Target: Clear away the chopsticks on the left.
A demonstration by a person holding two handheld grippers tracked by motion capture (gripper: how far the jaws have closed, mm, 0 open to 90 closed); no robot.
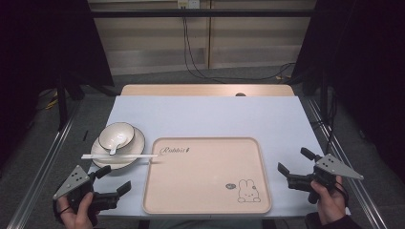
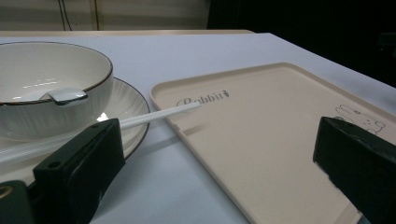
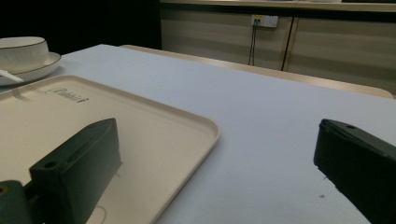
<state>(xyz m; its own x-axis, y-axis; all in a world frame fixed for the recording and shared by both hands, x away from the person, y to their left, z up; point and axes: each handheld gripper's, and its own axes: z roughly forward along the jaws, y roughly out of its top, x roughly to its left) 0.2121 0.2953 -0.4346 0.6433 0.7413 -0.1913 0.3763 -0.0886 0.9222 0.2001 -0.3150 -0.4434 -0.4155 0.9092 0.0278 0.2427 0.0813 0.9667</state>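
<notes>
A beige tray point(image 1: 205, 176) with a rabbit drawing lies at the table's front centre. Left of it a white bowl point(image 1: 117, 135) with a dark rim stands on a white plate point(image 1: 136, 143), and a spoon point(image 1: 114, 149) rests in the bowl. White chopsticks point(image 1: 119, 156) lie across the plate's near rim, their tip over the tray's corner. My left gripper point(image 1: 116, 178) is open and empty, near the front edge just below the plate. My right gripper point(image 1: 293, 160) is open and empty, right of the tray. The left gripper view looks over the bowl point(image 2: 46, 93), the chopsticks point(image 2: 159, 114) and the tray point(image 2: 261, 140).
A pale mat point(image 1: 205, 117) covers the table, with bare mat behind the tray. Metal rails point(image 1: 43, 162) run along both sides of the table. Cables point(image 1: 191, 57) hang at the back wall. A hand holds each gripper at the front edge.
</notes>
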